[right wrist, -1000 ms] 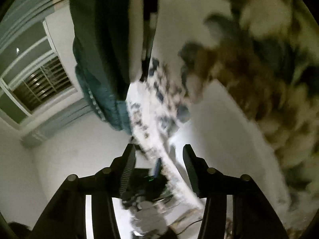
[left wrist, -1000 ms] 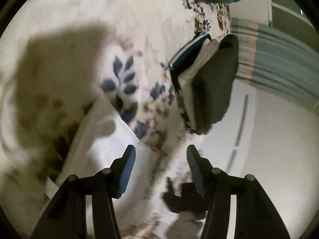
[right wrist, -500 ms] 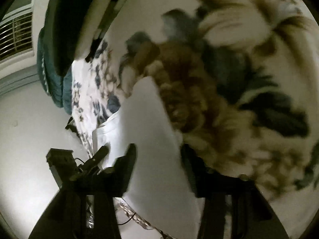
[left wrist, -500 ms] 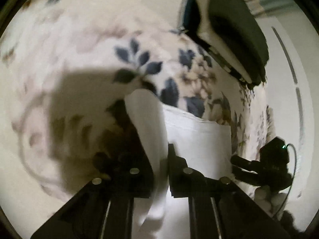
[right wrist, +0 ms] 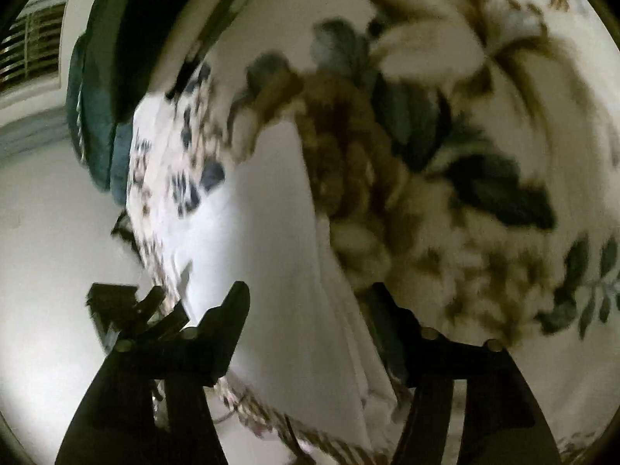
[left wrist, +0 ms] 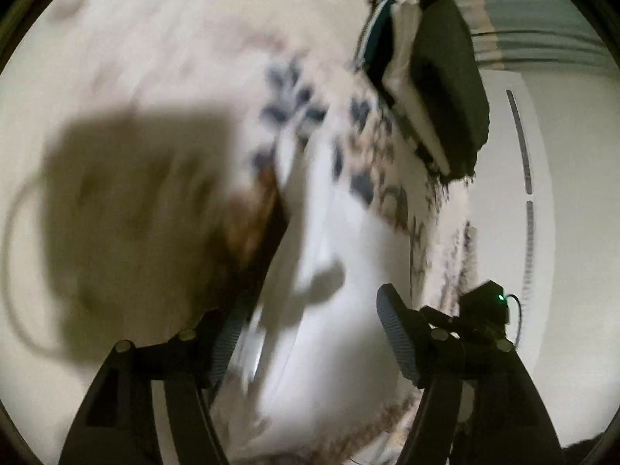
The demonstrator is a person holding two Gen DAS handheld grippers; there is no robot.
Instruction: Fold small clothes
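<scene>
A white garment (left wrist: 348, 271) lies folded on the floral bedspread (left wrist: 155, 58). My left gripper (left wrist: 306, 333) is open just above the garment's near part, its jaws apart with nothing between them. In the right wrist view the same white garment (right wrist: 279, 240) lies on the bedspread (right wrist: 484, 155), and my right gripper (right wrist: 310, 310) is open over its edge, one finger on each side. The frames are blurred by motion.
A stack of folded clothes, dark on top (left wrist: 445, 89), sits on the bed at the far right; it also shows in the right wrist view (right wrist: 116, 38). A teal cushion (right wrist: 97, 135) lies beside it. A black device with a green light (left wrist: 484, 310) stands past the bed edge.
My left gripper was shut on a fold of the white garment half a second ago; it has opened and let it go. My right gripper stays open and has moved slightly along the garment.
</scene>
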